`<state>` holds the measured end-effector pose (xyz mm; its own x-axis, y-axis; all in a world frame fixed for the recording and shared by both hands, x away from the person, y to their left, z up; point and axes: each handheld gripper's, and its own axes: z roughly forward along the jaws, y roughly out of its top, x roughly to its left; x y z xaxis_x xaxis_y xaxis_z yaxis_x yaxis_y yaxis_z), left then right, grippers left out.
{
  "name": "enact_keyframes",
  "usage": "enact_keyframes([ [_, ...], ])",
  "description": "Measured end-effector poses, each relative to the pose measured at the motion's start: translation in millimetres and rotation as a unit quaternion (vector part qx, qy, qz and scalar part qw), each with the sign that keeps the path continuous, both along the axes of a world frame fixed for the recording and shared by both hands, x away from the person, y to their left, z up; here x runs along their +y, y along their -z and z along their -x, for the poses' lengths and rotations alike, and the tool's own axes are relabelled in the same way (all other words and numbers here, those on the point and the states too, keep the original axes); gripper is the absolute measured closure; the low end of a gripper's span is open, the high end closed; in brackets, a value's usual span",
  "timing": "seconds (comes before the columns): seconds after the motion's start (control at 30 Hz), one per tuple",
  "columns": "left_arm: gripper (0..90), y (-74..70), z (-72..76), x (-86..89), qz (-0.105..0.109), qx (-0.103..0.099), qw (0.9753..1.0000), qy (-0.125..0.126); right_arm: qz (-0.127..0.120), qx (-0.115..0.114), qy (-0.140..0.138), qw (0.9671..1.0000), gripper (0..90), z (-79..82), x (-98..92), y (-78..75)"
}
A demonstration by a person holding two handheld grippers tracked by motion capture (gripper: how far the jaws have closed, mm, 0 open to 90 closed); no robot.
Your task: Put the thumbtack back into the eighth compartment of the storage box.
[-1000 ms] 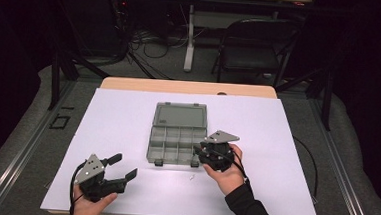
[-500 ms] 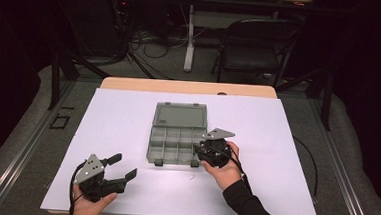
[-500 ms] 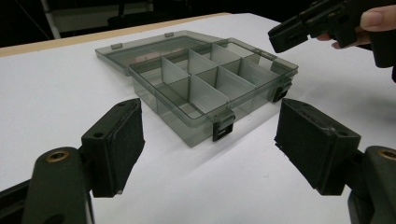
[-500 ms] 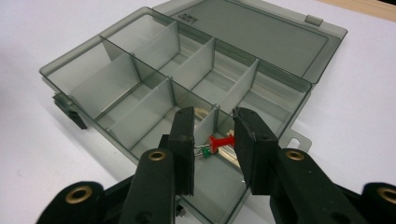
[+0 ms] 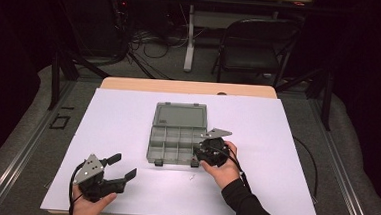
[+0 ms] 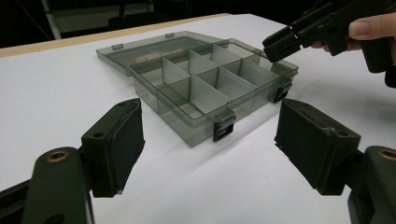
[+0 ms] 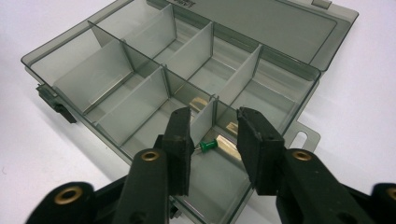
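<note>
So we've got a smoky grey see-through plastic organizer box (image 5: 179,134) lying open mid-frame in the high view, lid flat behind it, on the white table cover (image 5: 128,113). Our right gripper (image 5: 206,154) sits at the box's lower right corner. In the right gripper view its jaws are partly apart with nothing between them, just above a small green push pin (image 7: 207,145) lying in that near corner compartment. The left gripper (image 5: 119,169) rests at the lower left of the high view, well apart from the box, jaws spread wide and empty. There's also a tiny white speck (image 5: 191,177) just below the box; we can't tell what it is.
</note>
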<state>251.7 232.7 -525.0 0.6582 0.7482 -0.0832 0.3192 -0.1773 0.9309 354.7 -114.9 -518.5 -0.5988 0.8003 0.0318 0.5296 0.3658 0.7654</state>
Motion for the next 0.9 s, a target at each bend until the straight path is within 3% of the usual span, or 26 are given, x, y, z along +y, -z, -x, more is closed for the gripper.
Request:
enact_keyframes([
  [0.3, 23.0, 0.1, 0.0, 0.0, 0.0, 0.0, 1.0, 0.0, -0.005, -0.011, -0.02, 0.9997, 52.7, 12.4, -1.9, -6.3],
  [0.47, 23.0, -0.1, 0.2, -0.1, -0.001, 0.0, 1.0, 0.0, 0.004, -0.05, -0.026, 0.9984, 43.0, 30.9, -2.5, -8.7],
  [0.6, 23.0, 0.0, 0.1, -0.4, 0.0, 0.0, 1.0, 0.0, 0.003, -0.066, -0.035, 0.9972, 42.3, 43.8, -5.0, -9.0],
  [0.9, 23.0, 0.2, 0.1, -1.4, -0.002, 0.0, 1.0, -0.001, -0.021, -0.055, -0.044, 0.9973, 39.5, 62.6, -11.6, 4.3],
])
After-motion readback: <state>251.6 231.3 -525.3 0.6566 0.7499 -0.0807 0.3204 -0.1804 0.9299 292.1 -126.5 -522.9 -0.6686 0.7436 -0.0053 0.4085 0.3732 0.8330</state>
